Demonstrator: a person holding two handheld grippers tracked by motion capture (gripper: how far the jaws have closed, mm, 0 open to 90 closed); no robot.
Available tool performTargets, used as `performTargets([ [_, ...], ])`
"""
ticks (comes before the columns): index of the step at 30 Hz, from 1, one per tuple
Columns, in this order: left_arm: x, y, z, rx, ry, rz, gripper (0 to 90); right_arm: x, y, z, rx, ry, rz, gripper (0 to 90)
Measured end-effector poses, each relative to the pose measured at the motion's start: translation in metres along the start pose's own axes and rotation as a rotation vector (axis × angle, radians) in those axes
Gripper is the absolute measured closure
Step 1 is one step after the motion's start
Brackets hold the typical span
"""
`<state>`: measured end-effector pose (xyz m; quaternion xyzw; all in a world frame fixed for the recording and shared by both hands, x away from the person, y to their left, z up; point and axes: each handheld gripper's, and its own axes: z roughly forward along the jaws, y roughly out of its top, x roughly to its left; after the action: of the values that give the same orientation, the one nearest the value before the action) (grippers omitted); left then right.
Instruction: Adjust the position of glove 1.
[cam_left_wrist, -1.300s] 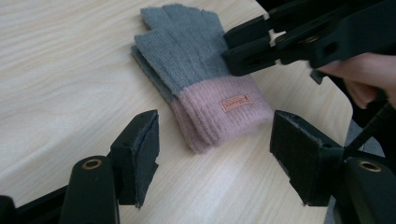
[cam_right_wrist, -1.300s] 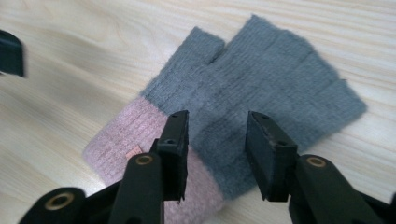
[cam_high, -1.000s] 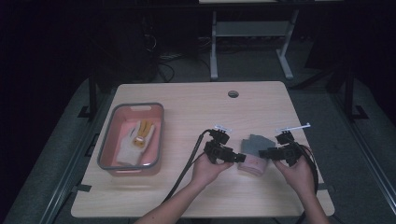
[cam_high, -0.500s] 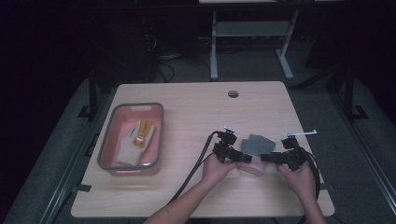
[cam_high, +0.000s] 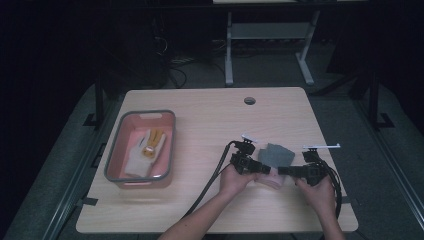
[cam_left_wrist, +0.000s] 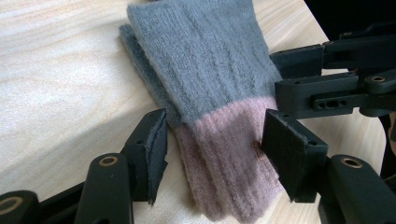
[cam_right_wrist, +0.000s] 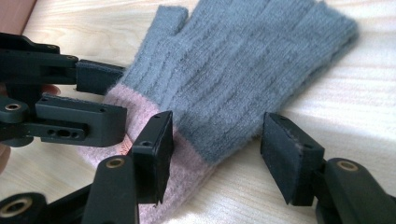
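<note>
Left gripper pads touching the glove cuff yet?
Cannot tell. In the left gripper view the left gripper straddles the glove at its pink cuff; the right-hand pad looks at the knit, the other shows no plain contact.

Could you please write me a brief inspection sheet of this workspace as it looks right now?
Surface: wooden table, with a hole near the far edge.
Job's things: grey glove with pink cuff lying flat.
Clutter: pink bin holding another glove.
Grippers: left hand-held gripper straddles the cuff, pads not pressing; right hand-held gripper open at the cuff edge.
Cables: black cable trailing off the near edge.
Surroundings: dark floor, white frame behind.
</note>
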<state>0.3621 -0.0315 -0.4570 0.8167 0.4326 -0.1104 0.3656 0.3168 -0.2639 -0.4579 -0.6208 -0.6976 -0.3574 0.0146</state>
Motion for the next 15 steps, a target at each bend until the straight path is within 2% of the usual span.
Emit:
performTargets([
  [1,0.0005,-0.0003,0.0013,-0.002,-0.006,-0.011,40.9,-0.0015,-0.0015,0.0004,0.002,0.012,0.025,43.8],
  [5,0.0018,-0.0012,0.0015,0.001,-0.015,-0.023,42.4,-0.0040,-0.0038,0.0018,-0.007,0.042,0.060,45.1],
  [8,0.0024,-0.0018,0.0020,-0.004,-0.019,-0.022,43.5,-0.0039,-0.0055,0.0025,-0.023,0.045,0.063,46.2],
  [12,0.0012,-0.0025,0.0025,-0.008,-0.019,-0.028,47.1,-0.0044,-0.0076,0.0029,-0.029,0.060,0.094,49.7],
  [14,0.0019,-0.0029,0.0026,-0.005,-0.022,-0.035,47.7,-0.0075,-0.0081,0.0042,-0.023,0.099,0.117,53.3],
  [15,0.0019,-0.0029,0.0026,-0.005,-0.022,-0.035,48.0,-0.0075,-0.0081,0.0042,-0.023,0.099,0.117,53.3],
])
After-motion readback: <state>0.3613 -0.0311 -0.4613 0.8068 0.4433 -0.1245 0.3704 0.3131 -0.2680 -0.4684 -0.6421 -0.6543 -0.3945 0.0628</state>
